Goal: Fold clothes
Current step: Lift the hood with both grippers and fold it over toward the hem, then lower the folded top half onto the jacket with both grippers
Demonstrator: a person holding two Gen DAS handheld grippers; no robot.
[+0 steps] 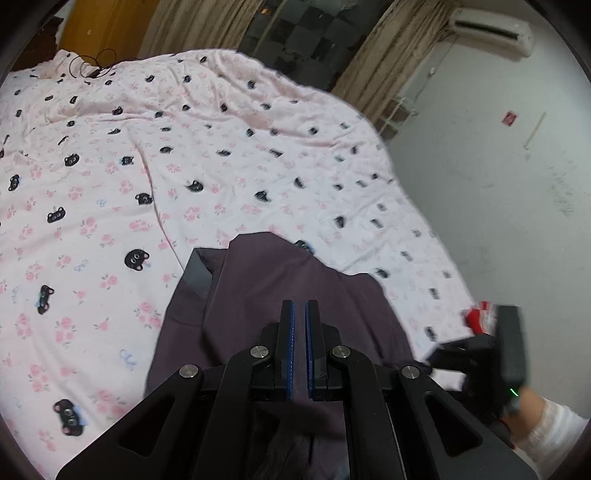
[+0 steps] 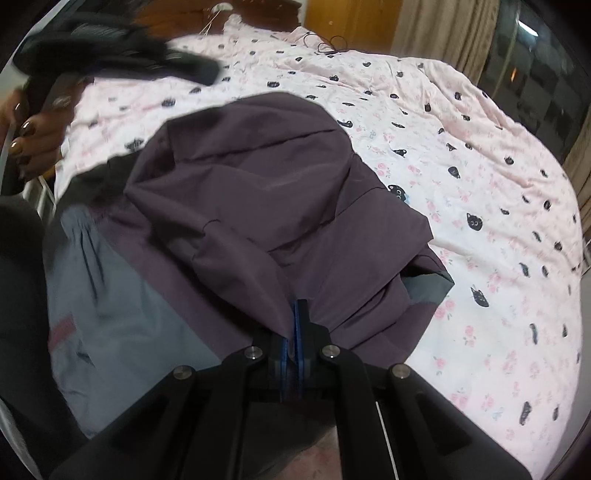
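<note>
Jacket (image 2: pixel 258 177): purple, with grey lining (image 2: pixel 122 314) exposed on one side and a grey cuff (image 2: pixel 428 288) at the other. Lies crumpled on the bed (image 2: pixel 480 184), near its edge, partly folded over itself.

Bed: covered by a pink sheet printed with black cat faces and small roses; wrinkled. A thin black cable (image 1: pixel 92 64) lies near its far end.

Right gripper (image 2: pixel 295 314): fingers pressed together on a fold of the jacket's purple cloth; cloth bunches at the tips and pulls up toward them. In the left view this gripper shows blurred at the right edge (image 1: pixel 491 350), with a sleeved wrist below it.

Left gripper (image 1: pixel 299 306): fingers nearly together, a narrow gap between the blue pads (image 1: pixel 291 332); purple cloth fills the background behind and below them. Whether cloth is caught in the gap cannot be told. In the right view this gripper appears blurred at the upper left (image 2: pixel 122 44), above the bed, held by a hand (image 2: pixel 37 140) with painted nails.

Surroundings: beige curtains (image 1: pixel 388 55), a dark window (image 1: pixel 295 33), a white wall (image 1: pixel 498 203), an air conditioner (image 1: pixel 491 29), a wooden wardrobe (image 1: pixel 107 26).
</note>
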